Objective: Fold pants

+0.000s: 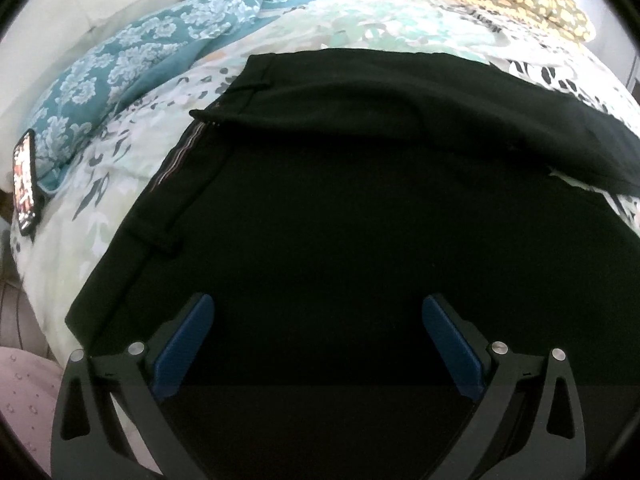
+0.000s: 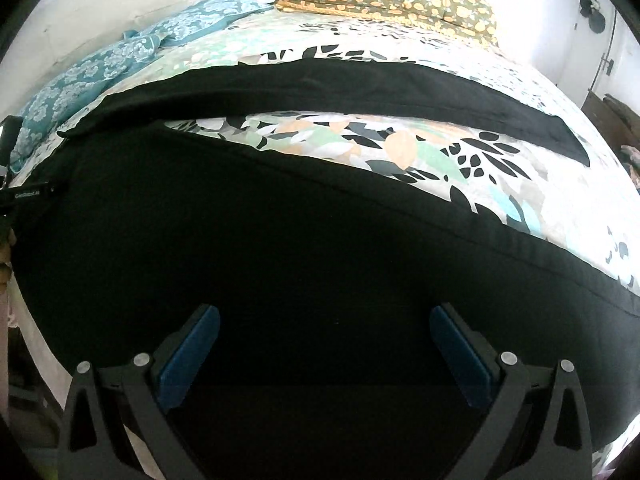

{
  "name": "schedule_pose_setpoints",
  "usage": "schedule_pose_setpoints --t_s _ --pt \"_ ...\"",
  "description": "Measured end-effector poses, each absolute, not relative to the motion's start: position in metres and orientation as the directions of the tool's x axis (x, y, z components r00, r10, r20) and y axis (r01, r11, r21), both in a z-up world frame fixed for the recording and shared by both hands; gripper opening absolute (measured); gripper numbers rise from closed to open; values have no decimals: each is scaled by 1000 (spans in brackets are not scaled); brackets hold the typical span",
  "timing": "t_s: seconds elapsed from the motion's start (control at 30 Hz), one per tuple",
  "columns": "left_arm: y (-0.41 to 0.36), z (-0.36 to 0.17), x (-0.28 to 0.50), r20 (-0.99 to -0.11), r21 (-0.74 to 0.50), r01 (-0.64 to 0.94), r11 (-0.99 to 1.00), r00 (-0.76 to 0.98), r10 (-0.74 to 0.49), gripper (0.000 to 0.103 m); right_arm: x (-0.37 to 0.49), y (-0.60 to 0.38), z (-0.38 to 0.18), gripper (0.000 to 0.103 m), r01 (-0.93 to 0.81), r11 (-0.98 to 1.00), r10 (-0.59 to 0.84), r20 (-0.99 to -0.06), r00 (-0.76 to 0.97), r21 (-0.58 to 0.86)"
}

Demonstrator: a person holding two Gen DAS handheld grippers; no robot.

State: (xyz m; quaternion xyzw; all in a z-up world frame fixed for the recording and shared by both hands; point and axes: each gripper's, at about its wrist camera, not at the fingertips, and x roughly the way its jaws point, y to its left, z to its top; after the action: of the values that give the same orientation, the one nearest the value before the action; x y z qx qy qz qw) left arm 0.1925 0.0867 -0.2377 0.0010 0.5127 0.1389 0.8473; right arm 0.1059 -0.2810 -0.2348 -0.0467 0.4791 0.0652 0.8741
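Left gripper spread, empty, over pants waistband on bedspread | right gripper spread over near leg; I fear pinching one layer, skewing fold | left view alone shows phone at left edge; right view alone shows legs splayed apart

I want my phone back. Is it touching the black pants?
Apart. In the left wrist view the phone lies at the bed's left edge, and a wide strip of leafy bedspread shows between it and the pants.
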Motion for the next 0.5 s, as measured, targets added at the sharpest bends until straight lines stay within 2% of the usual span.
schedule_pose_setpoints --t_s 0.5 --pt "87 -238 191 -867 149 -237 960 436 242 103 105 -282 -236 103 -158 987 67 -839 540 -22"
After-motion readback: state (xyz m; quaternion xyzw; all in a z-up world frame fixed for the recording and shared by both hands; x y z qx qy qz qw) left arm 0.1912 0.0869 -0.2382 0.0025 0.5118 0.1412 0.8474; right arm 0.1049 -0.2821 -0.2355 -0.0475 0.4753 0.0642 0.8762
